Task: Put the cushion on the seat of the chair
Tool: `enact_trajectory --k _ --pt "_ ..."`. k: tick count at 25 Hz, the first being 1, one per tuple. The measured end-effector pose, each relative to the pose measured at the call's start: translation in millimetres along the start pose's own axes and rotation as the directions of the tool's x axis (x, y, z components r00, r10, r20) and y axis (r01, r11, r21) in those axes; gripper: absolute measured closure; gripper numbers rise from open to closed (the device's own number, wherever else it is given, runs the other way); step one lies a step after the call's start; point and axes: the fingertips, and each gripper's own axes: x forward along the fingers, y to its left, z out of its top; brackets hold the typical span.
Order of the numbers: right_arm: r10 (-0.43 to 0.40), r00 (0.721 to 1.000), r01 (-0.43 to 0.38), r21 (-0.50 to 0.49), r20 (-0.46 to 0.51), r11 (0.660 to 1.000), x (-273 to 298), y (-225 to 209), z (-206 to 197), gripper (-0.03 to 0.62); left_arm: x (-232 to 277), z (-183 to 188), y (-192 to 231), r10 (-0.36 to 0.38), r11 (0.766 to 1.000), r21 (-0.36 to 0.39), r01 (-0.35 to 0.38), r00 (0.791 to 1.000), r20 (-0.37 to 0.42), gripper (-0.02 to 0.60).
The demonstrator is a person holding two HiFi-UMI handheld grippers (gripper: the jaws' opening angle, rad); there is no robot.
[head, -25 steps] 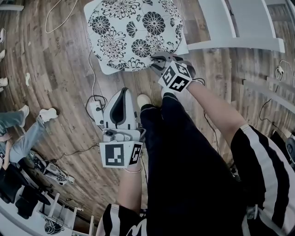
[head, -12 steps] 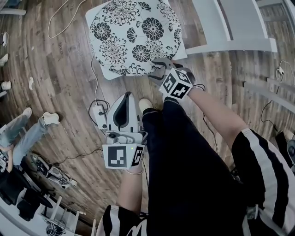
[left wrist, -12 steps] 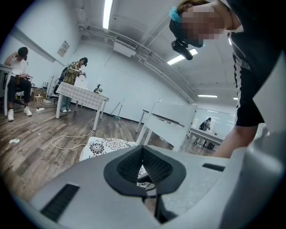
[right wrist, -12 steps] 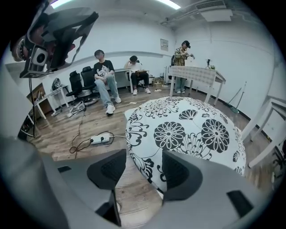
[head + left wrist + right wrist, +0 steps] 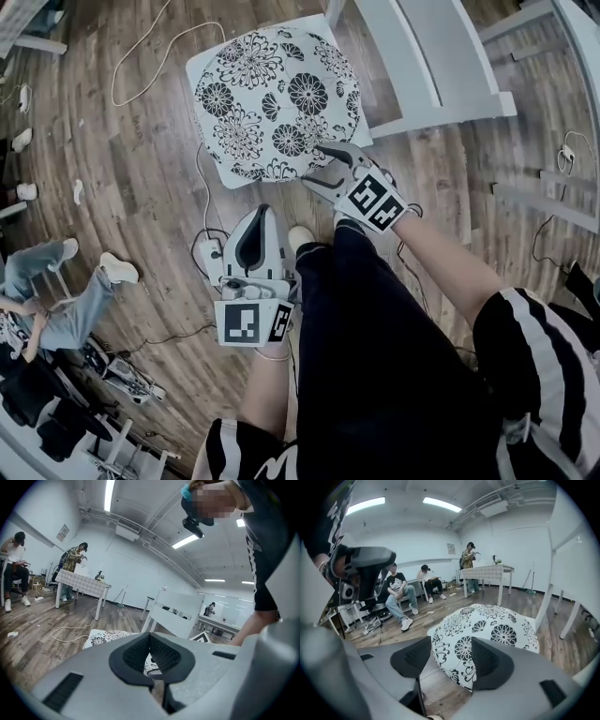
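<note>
Now wide apart and just opening, right gripper (image 5: 315, 167) jaws, pressing on nothing; just ahead of its tips, floral cushion (image 5: 272, 94) on the white chair (image 5: 412, 70) seat. Farther back, left gripper (image 5: 262, 214), jaws together, empty.

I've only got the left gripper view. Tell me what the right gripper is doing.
Observer: The right gripper has just been opening its fingers. They stand apart, with the cushion showing in the gap, unpressed.
Operator: Give me where it sits.
Observer: In the head view it hangs at the cushion's near edge.
Operator: Report anything lying by my gripper.
Observer: A white power strip lies just left of the left gripper.
</note>
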Motion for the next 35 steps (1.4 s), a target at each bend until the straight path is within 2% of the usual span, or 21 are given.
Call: enact_trajectory --k 3,7,14,16,18,19,25,35 --pt "-0.058 0.994 0.053 0.057 0.089 0.997 -20 -3 31 0.338 1 13 -5 -0.010 1.000 0.012 0.010 1.000 0.007 0.578" --pt "-0.137 0.969 0.110 0.135 0.206 0.985 -46 -8 73 0.339 5 31 -9 -0.019 0.999 0.027 0.018 0.999 0.035 0.578" --pt "-0.156 0.933 0.114 0.147 0.324 0.983 -88 7 124 0.350 9 54 -15 -0.030 0.999 0.037 0.027 0.997 0.067 0.578" --pt "-0.185 0.918 0.135 0.161 0.350 0.978 -102 10 136 0.383 7 62 -18 -0.035 0.999 0.038 0.032 0.997 0.073 0.578" --pt "-0.216 0.902 0.161 0.173 0.375 0.972 -117 10 147 0.492 3 70 -23 -0.044 0.998 0.046 0.040 0.996 0.079 0.578" --pt "-0.224 0.895 0.167 0.176 0.385 0.970 -124 11 152 0.507 2 74 -25 -0.049 0.998 0.052 0.044 0.995 0.083 0.578" --pt "-0.254 0.886 0.181 0.215 0.388 0.960 -150 33 174 0.554 -10 92 -53 -0.129 0.990 0.074 0.124 0.989 0.072 0.578" --pt "-0.265 0.839 0.171 0.232 0.475 0.957 -185 81 217 0.566 -36 125 -83 -0.227 0.970 0.112 0.216 0.969 0.098 0.578"
